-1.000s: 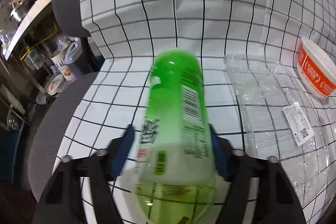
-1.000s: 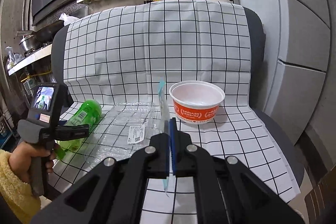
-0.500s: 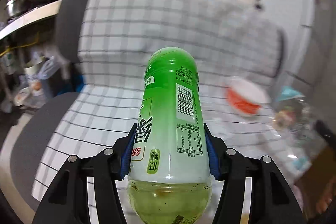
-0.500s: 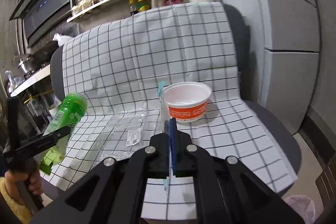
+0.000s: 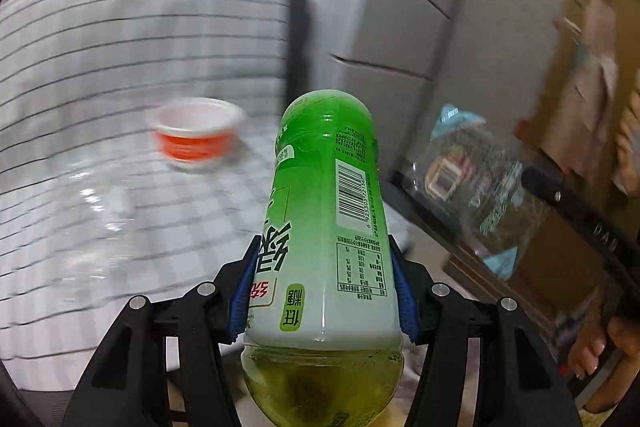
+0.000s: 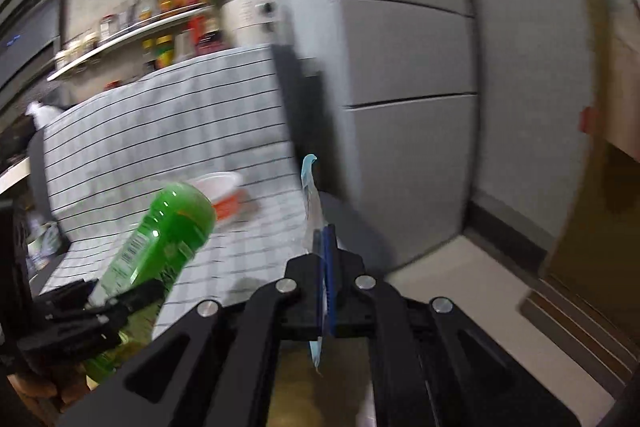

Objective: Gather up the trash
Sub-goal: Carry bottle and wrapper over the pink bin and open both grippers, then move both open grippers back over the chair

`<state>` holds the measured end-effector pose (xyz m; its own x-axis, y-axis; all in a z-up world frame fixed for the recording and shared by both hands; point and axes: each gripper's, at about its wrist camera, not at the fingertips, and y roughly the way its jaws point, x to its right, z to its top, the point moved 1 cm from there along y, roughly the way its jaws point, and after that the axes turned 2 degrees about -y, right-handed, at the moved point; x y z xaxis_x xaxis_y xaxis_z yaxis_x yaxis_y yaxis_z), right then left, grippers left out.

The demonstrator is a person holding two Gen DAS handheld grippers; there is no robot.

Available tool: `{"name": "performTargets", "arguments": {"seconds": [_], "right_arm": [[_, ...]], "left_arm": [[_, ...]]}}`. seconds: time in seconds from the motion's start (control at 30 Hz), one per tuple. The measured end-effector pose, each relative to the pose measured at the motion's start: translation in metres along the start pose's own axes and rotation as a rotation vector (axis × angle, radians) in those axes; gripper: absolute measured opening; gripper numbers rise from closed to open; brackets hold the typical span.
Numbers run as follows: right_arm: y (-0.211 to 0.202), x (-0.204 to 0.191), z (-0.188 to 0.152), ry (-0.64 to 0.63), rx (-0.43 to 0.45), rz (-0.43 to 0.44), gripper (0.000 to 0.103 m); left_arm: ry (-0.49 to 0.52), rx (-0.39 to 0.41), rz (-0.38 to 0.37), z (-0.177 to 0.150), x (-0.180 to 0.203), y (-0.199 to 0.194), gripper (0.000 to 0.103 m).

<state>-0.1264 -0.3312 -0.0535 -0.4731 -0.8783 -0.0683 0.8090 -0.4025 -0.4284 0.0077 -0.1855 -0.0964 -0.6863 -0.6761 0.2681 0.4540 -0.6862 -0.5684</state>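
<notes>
Left wrist view: left gripper (image 5: 324, 291) clamps green bottle (image 5: 326, 227) at mid-body, long axis running straight fwd; right gripper (image 6: 325, 247), pinched on clear wrapper (image 6: 311, 195), sits to its right; bowl (image 5: 196, 133) on checked cloth (image 5: 100, 67) behind-left.

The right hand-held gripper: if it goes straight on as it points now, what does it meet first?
Probably the grey fridge. The right hand-held gripper, shut on a thin clear wrapper, points past the checkered cloth's edge; depth is unclear.
</notes>
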Motion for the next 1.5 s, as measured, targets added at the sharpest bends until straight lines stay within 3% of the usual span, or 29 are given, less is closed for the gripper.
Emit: {"name": "performTargets", "arguments": {"seconds": [0.23,0.5,0.57,0.63,0.87,1.17,1.23,1.3,1.5], "right_arm": [[-0.025,0.079,-0.023,0.104,0.012,-0.143,0.002],[-0.041,0.132,-0.034,0.202,0.038,-0.224,0.002],[-0.041,0.141,-0.037,0.217,0.033,-0.237,0.002],[-0.039,0.146,-0.041,0.223,0.017,-0.248,0.002],[-0.019,0.149,-0.066,0.228,-0.082,-0.255,0.002],[0.024,0.148,-0.106,0.291,-0.25,-0.315,0.002],[0.03,0.153,-0.112,0.335,-0.283,-0.323,0.009],[0.031,0.152,-0.112,0.348,-0.284,-0.325,0.027],[0.019,0.131,-0.092,0.285,-0.227,-0.314,0.029]], "left_arm": [[0.141,-0.092,-0.149,-0.02,0.089,0.047,0.058],[0.222,-0.15,-0.236,-0.028,0.15,0.087,0.061],[0.23,-0.168,-0.23,-0.028,0.159,0.103,0.075],[0.231,-0.192,-0.228,-0.03,0.162,0.116,0.076],[0.215,-0.19,-0.192,-0.032,0.139,0.108,0.076],[0.14,-0.129,-0.06,-0.028,0.078,0.068,0.076],[0.122,-0.115,-0.04,-0.026,0.068,0.061,0.076],[0.106,-0.104,-0.028,-0.024,0.059,0.056,0.076],[0.078,-0.072,-0.018,-0.015,0.043,0.04,0.076]]}}
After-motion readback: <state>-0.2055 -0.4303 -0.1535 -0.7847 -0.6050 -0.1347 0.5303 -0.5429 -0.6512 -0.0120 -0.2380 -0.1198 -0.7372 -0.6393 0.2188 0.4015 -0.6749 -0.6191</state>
